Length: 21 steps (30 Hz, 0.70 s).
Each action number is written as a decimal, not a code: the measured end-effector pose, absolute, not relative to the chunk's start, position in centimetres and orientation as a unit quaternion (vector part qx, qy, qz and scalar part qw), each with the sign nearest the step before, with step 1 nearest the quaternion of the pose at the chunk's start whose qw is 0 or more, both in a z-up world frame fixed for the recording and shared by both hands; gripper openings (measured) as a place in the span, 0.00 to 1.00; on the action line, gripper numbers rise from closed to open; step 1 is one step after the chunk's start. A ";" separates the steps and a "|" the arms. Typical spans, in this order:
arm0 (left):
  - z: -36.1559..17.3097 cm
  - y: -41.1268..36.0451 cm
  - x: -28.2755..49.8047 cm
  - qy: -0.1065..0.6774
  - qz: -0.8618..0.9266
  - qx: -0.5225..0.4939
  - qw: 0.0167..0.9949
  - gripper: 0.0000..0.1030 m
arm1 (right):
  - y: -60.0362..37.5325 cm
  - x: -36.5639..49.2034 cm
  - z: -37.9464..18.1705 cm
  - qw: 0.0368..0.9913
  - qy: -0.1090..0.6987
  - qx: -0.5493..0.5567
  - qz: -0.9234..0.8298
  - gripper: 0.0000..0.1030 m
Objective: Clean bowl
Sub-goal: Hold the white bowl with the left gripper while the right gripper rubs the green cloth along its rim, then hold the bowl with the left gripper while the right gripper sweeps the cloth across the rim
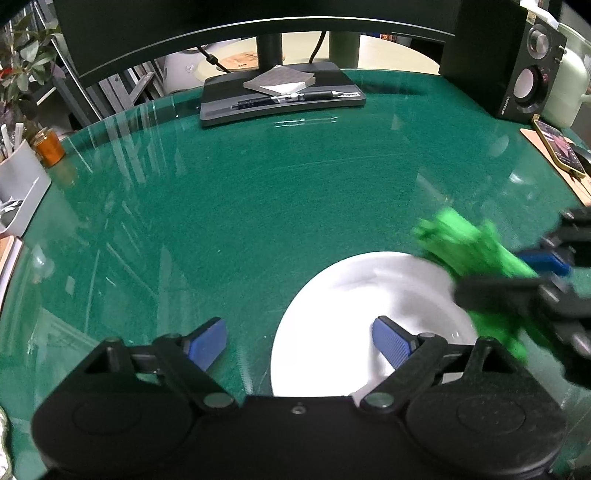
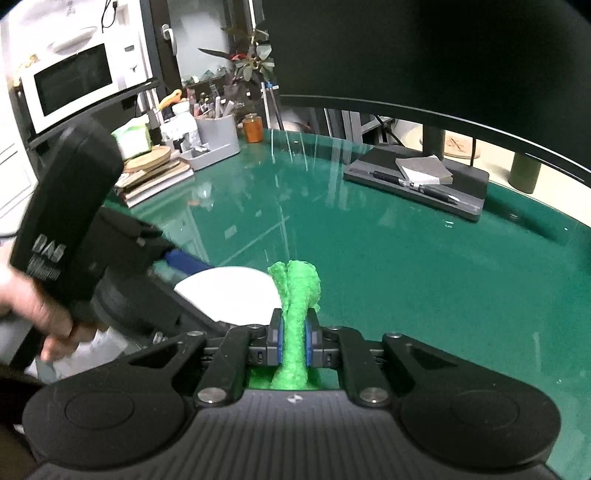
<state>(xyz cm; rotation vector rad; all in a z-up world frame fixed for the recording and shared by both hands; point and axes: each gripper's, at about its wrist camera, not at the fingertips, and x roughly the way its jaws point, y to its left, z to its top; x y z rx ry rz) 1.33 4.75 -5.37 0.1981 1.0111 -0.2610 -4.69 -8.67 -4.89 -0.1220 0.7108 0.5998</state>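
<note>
- White and shallow, the bowl (image 1: 369, 317) sits on the green glass-topped table (image 1: 258, 206) at the near right of the left wrist view; in the right wrist view it lies left of centre, partly hidden behind the other tool.
- Left gripper (image 1: 299, 341) hovers over the bowl's left edge with its jaws spread wide apart: one blue pad (image 1: 391, 341) is over the inside of the bowl, the other outside it above the table. Whether either pad touches the rim cannot be told.
- Right gripper (image 2: 294, 341) has its jaws drawn close together, clamped on a bright green cloth (image 2: 295, 295); the bunched cloth stands up between the pads and spills out below them.
- Seen from the left wrist, the cloth (image 1: 469, 243) is blurred and lies across the far right rim of the bowl, with the right gripper coming in from the right edge.
- A person's hand (image 2: 40, 314) grips the handle of the left tool at the left edge of the right wrist view.
- At the far side stands a monitor (image 1: 258, 33) on a dark base (image 1: 280, 96), which carries a note pad (image 1: 280, 79) and a pen (image 1: 295, 98).
- A speaker (image 1: 524, 66) and a phone (image 1: 559, 146) are at the far right; a grey organiser (image 2: 218, 140), an orange jar (image 2: 253, 129), stacked books (image 2: 159, 181) and a microwave (image 2: 74, 81) are at the far left.
</note>
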 end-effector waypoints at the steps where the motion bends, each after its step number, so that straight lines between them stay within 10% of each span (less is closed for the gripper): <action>1: -5.4 4.8 1.3 0.482 -0.125 0.094 0.862 0.86 | -8.9 -5.0 -4.8 0.890 0.344 -0.059 0.294 0.12; 17: -5.3 4.9 1.4 0.483 -0.117 0.101 0.862 0.86 | -9.2 -5.4 -4.2 0.892 0.330 -0.053 0.303 0.32; 19: -5.3 5.0 1.6 0.484 -0.114 0.102 0.862 0.86 | -9.4 -5.5 -4.0 0.895 0.324 -0.046 0.302 0.06; 21: -5.3 5.0 1.6 0.485 -0.113 0.103 0.861 0.85 | -9.3 -5.6 -3.9 0.899 0.314 -0.056 0.299 0.06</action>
